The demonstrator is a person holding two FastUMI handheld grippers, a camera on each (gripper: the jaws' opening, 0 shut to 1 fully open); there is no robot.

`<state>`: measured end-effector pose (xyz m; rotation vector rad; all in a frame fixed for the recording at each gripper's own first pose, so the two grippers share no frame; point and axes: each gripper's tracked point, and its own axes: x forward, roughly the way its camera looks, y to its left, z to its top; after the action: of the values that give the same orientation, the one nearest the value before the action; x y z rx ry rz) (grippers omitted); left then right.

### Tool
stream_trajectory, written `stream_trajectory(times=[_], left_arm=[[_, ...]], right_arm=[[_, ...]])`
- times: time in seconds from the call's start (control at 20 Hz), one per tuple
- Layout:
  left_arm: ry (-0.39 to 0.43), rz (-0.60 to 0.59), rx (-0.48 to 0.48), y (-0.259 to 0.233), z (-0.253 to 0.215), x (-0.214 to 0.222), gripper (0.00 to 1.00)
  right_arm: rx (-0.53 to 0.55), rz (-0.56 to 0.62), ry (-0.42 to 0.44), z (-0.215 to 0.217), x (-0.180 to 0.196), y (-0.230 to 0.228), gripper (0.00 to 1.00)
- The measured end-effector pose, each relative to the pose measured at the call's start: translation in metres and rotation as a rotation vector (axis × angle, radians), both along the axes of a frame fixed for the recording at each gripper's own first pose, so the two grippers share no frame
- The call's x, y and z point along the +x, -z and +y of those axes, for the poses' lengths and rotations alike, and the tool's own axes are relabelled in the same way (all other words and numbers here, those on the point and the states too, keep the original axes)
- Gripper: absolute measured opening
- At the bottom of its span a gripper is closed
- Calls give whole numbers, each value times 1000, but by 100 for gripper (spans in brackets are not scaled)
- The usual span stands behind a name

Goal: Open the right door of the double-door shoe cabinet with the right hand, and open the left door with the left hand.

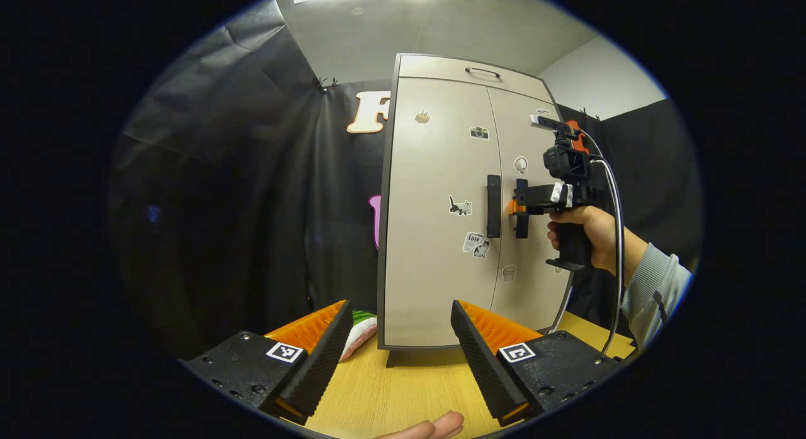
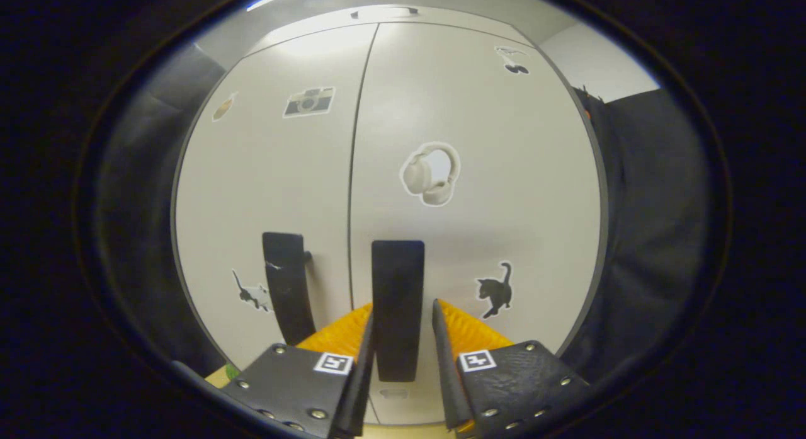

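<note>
Beige shoe cabinet (image 1: 441, 237) stands ahead of both claws, doors closed. Right gripper (image 2: 403, 338) straddles the right door handle (image 2: 397, 300), fingers just beside it; firm pinch not confirmed, likely readying a pull. Left gripper (image 1: 400, 344) hangs back, fingers apart, left door handle (image 1: 493, 206) well ahead.

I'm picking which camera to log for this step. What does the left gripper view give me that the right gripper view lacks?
Left gripper view alone: the wooden tabletop, the cabinet's top handle, and the person's hand holding the right hand-held gripper at the right door handle.
Right gripper view alone: the headphones sticker, with the right door handle between its fingers, gaps visible.
Both: closed doors, left door handle, camera sticker.
</note>
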<state>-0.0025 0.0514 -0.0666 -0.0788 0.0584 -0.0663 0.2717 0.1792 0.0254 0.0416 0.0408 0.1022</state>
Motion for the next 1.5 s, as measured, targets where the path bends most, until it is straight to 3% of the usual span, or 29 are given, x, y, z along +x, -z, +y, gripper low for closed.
stream_trajectory(times=[0.05, 0.15, 0.65, 0.7, 0.75, 1.5], left_arm=[[-2, 3, -1, 0, -1, -1, 97], [-8, 5, -4, -1, -3, -2, 97], [-12, 11, -1, -12, -25, -21, 97], [-11, 12, 0, -14, -27, -22, 97], [-9, 14, 0, -13, -29, -24, 97], [16, 26, 11, -19, -49, -32, 97]], right_arm=[[-2, 17, -16, 5, 7, 6, 46], [15, 31, -25, 5, -2, 4, 26], [40, 57, -192, -12, -43, 6, 25], [59, 55, -211, -15, -51, 1, 17], [71, 64, -226, -17, -55, 1, 17], [43, 53, -283, -44, -85, -1, 17]])
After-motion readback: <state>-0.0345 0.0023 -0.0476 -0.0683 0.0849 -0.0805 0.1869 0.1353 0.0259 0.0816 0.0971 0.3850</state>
